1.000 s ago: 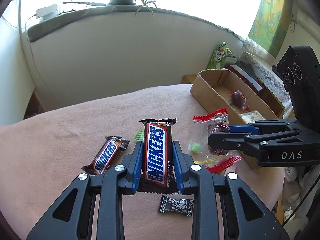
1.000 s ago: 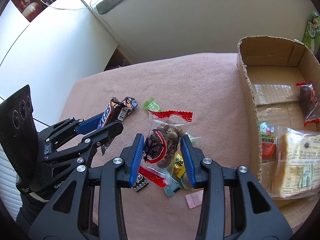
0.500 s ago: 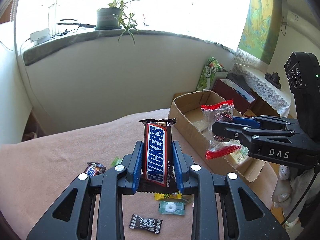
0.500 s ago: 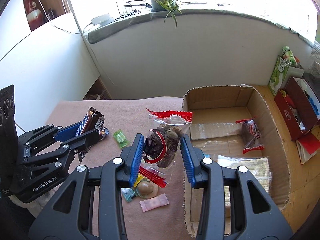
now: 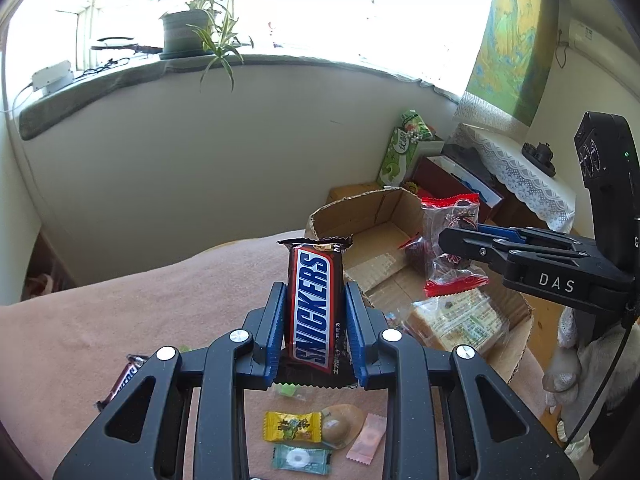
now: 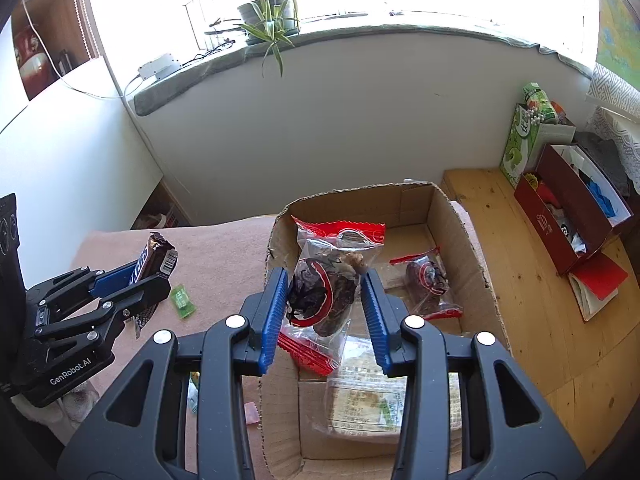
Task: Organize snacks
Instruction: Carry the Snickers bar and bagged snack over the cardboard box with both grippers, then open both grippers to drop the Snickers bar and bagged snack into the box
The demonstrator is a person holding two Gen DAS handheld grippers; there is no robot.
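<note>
The left gripper (image 5: 316, 330) is clamped on an upright Snickers bar (image 5: 315, 304), loose candies (image 5: 294, 426) below its fingers. To its right, the right gripper (image 6: 326, 312) pinches a red-edged snack bag (image 6: 328, 292) over the cardboard box (image 6: 476, 256).

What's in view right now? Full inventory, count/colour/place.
Snickers bar: 1, brown/blue/red, in left gripper.
Second Snickers bar: 1, brown, on blanket, lower left.
Clear red-edged snack bag: 1, in right gripper over the box.
Matching snack bag: 1, inside box.
Wrapped bread: 1, pale, box near end.
Cardboard box: 1, brown, right of blanket.
Small candies: about five, yellow, tan, pink, teal, green, on blanket.
Pink blanket: 1, under the snacks.
Potted plant: 1, green, windowsill.
Left gripper: black/blue, shut.
Right gripper: black/blue, shut.
</note>
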